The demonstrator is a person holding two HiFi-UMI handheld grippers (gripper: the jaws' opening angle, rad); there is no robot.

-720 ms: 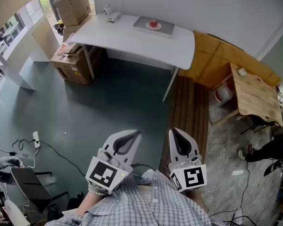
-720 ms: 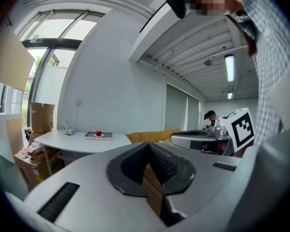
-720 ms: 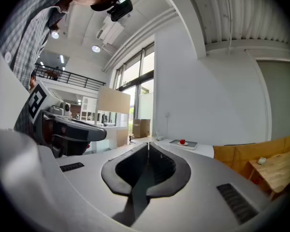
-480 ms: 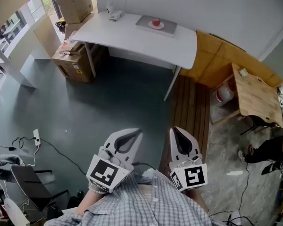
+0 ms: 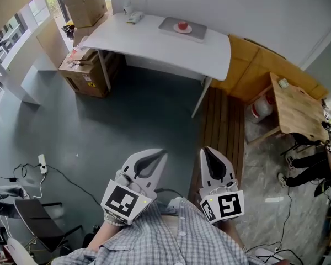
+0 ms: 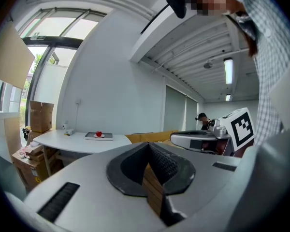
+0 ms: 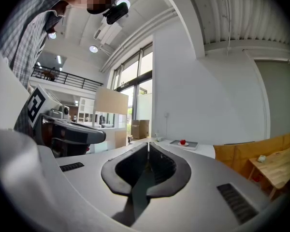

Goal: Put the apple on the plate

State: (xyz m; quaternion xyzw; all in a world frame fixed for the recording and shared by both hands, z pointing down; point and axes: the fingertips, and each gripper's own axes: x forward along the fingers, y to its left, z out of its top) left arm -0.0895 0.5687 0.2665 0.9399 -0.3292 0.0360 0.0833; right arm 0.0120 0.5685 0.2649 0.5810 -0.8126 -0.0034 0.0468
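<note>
A red apple (image 5: 182, 25) rests on a small white plate (image 5: 177, 30) on a grey tray (image 5: 196, 33), on the far white table (image 5: 154, 46). Both grippers are held close to the person's checked shirt, far from that table. My left gripper (image 5: 157, 155) is shut with nothing in it. My right gripper (image 5: 206, 151) is also shut and empty. In the left gripper view the jaws (image 6: 148, 145) meet, and the apple (image 6: 98, 134) is tiny beyond them. In the right gripper view the closed gripper (image 7: 148, 144) points level toward the distant apple (image 7: 182, 142).
Dark grey floor lies between me and the table. Cardboard boxes (image 5: 87, 5) stand at and under the table's left end (image 5: 85, 73). A wooden slat strip (image 5: 223, 126) and a wooden table (image 5: 298, 112) are at the right, near a person (image 5: 317, 167). A chair (image 5: 41, 222) and cables are at lower left.
The head view has drifted a little, so the table sits slightly higher and further right. Both grippers stay shut in the same place. The person at the right has shifted.
</note>
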